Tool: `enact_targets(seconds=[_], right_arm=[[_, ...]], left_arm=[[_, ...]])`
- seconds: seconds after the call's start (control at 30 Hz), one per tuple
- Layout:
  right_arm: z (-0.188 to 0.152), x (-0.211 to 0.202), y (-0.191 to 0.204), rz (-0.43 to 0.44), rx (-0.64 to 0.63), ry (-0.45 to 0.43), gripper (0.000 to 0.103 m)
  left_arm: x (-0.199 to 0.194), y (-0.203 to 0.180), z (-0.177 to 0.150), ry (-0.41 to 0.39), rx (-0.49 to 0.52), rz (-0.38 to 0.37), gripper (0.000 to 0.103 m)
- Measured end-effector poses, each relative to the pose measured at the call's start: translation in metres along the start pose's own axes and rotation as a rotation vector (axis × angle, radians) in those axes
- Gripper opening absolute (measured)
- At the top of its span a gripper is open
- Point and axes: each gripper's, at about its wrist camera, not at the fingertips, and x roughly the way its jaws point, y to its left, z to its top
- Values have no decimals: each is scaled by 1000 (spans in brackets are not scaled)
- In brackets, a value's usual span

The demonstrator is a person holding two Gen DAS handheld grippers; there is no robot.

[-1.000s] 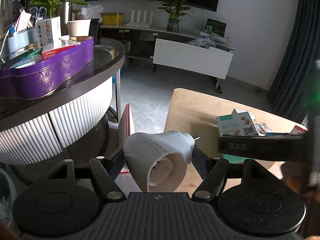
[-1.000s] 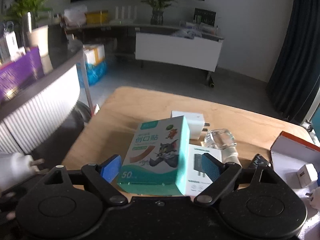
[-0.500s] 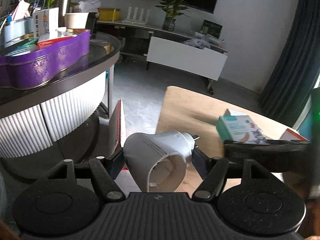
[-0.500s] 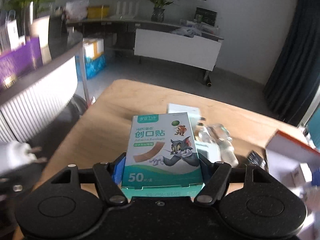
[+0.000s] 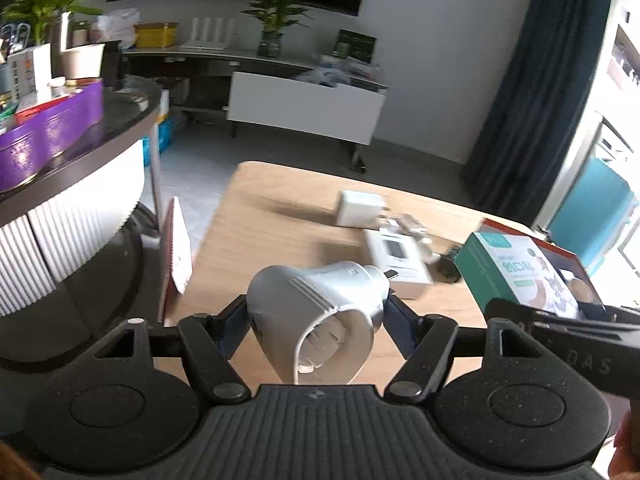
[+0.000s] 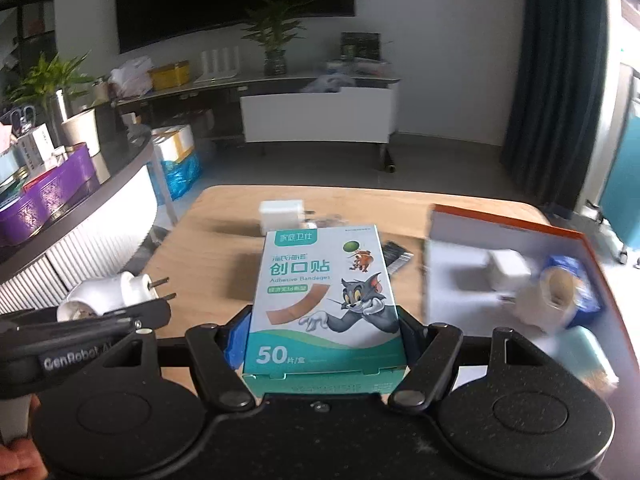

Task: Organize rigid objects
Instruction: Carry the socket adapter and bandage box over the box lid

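Observation:
My left gripper [image 5: 316, 316] is shut on a white cone-shaped plug adapter [image 5: 320, 320], held above the wooden table [image 5: 280, 208]; it also shows in the right wrist view [image 6: 108, 292]. My right gripper [image 6: 322, 328] is shut on a teal bandage box [image 6: 324, 296] with a cartoon cat, lifted above the table; the box shows at the right in the left wrist view [image 5: 516, 276]. An open orange-edged box [image 6: 500, 216] on the right holds a white charger [image 6: 508, 272], a tape roll [image 6: 556, 300] and a blue item.
On the table lie a white charger cube [image 5: 360, 208], a white carton [image 5: 400, 264], a clear small bottle and a dark item [image 6: 394, 258]. A round dark counter with a purple tin [image 5: 48, 136] stands left. A red-edged notebook [image 5: 176, 256] leans beside the table.
My right gripper closed on the bandage box, lifted it and carried it right, toward the orange-edged box. My left gripper kept the plug adapter and swung right over the table.

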Motion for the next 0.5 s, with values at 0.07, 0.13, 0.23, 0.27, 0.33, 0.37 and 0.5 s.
enact_targets(seconds=[0.07, 0.13, 0.23, 0.27, 0.33, 0.37, 0.5], right_arm=[[-6, -14, -13, -6, 29, -4, 84], [-12, -25, -23, -21, 31, -10, 84], [-17, -42, -40, -42, 36, -23, 84], [-18, -47, -48, -47, 48, -28, 84], [-21, -57, -60, -64, 55, -35, 84], [-23, -61, -67, -70, 58, -36, 84], [-30, -74, -92, -93, 90, -46, 84]], left_arm=[[-4, -10, -3, 1, 1, -17, 72], [-7, -21, -5, 11, -1, -37, 72], [-9, -36, -7, 24, 8, -64, 72], [-10, -41, -8, 25, 16, -69, 72], [-12, -54, -9, 25, 30, -82, 72], [-13, -61, -9, 25, 35, -87, 72], [-15, -85, -9, 22, 57, -117, 72]])
